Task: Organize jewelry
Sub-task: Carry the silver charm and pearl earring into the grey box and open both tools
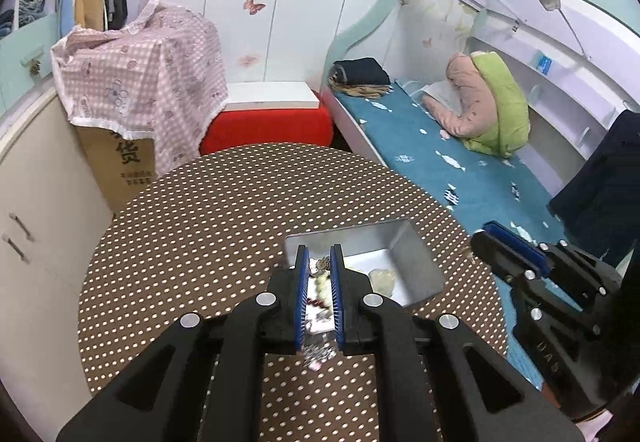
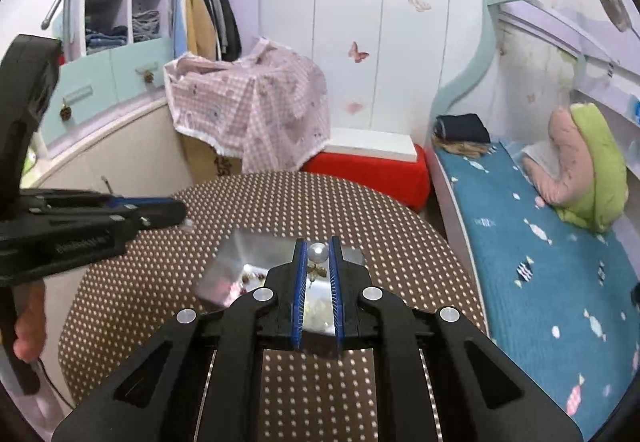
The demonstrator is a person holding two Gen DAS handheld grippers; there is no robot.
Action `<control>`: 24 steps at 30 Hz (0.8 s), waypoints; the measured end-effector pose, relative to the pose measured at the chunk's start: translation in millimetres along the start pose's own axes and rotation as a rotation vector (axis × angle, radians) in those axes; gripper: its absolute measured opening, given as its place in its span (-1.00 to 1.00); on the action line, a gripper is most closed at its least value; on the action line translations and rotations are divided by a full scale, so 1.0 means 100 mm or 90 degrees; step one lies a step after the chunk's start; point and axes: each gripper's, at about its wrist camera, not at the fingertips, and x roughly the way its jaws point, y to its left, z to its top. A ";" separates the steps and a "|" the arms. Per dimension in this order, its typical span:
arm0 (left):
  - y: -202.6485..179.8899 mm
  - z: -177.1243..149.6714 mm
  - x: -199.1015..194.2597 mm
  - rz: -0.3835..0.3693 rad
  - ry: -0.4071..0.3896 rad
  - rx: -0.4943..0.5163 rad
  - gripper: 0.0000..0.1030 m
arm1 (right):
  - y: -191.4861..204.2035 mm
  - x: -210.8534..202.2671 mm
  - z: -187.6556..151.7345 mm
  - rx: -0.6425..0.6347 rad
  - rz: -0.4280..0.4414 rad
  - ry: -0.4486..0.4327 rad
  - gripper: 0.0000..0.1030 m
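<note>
In the left wrist view, the left tongs (image 1: 320, 262) hung over the near edge of a metal tin (image 1: 416, 258) on the dotted tabletop (image 1: 192, 226), their jaws narrow with beads (image 1: 322, 288) seen between them; whether they gripped anything I could not tell. The right tongs (image 1: 490, 242) hovered just right of the tin. In the right wrist view, the right tongs (image 2: 319, 254) pinched a pearl (image 2: 318, 252) above the tin (image 2: 240, 254), which held more jewelry (image 2: 252, 276).
</note>
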 end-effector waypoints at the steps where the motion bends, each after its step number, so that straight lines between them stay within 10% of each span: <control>1: -0.02 0.03 0.03 -0.006 0.002 0.002 -0.82 | -0.01 0.03 0.05 0.002 0.007 0.000 -0.77; 5: -0.04 0.06 0.16 -0.006 0.020 0.003 -0.74 | -0.03 0.31 0.07 0.039 0.035 0.018 -0.71; 7: -0.02 0.06 0.25 0.023 0.040 -0.001 -0.30 | -0.07 0.46 0.03 0.060 0.024 0.040 -0.17; 8: 0.00 0.05 0.27 0.025 0.039 -0.005 -0.01 | -0.10 0.50 -0.01 0.074 0.012 0.047 0.56; 9: 0.02 0.04 0.28 0.025 0.038 -0.007 0.03 | -0.15 0.51 -0.01 0.092 0.003 0.032 0.64; 24: 0.26 -0.12 0.35 0.061 0.075 -0.031 0.05 | -0.18 0.53 -0.40 0.097 0.000 0.051 0.64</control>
